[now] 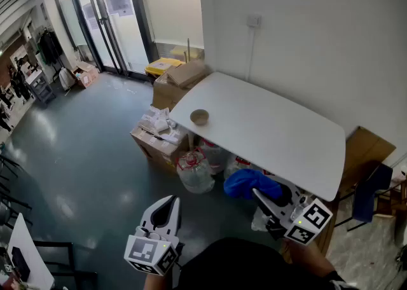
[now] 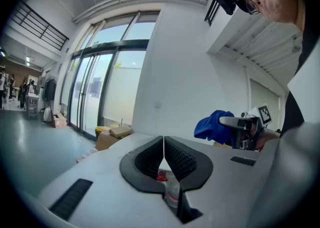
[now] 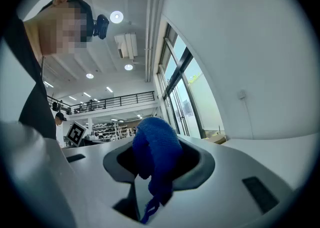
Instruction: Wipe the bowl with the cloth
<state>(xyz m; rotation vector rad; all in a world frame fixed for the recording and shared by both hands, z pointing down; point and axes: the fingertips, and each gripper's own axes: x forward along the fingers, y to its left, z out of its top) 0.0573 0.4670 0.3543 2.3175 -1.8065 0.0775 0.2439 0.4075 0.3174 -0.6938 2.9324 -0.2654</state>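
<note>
The small brownish bowl (image 1: 200, 117) stood upright on the white table (image 1: 280, 136), close to the table's left edge, and it looked empty. No other thing was visible on the table top. The table stood against a white wall (image 1: 305, 41).

The left hand-held gripper (image 1: 170, 202) was at the bottom of the head view, above the dark grey floor (image 1: 89, 155) and well apart from the table. In the left gripper view its two black pads met along one thin line, so the jaws were fully together and there was nothing between them.

The right hand-held gripper (image 1: 259, 195) was at the lower right of the head view, near the table's closest edge. It had a blue cloth (image 1: 249, 184) between its jaws. In the right gripper view the jaws were closed on this cloth: it sat bunched up between the pads, with a thin strand hanging down from it. In the left gripper view the same cloth showed at the right side, at the tip of the right hand-held gripper. The cloth was well apart from the bowl, which was on the farther part of the table.

Beside the table's left edge some cardboard boxes (image 1: 158, 141) stood on the floor, and a clear plastic bag (image 1: 194, 175) lay near them, below the table's edge. Tall glass doors (image 1: 105, 15) were at the far end of the room.
</note>
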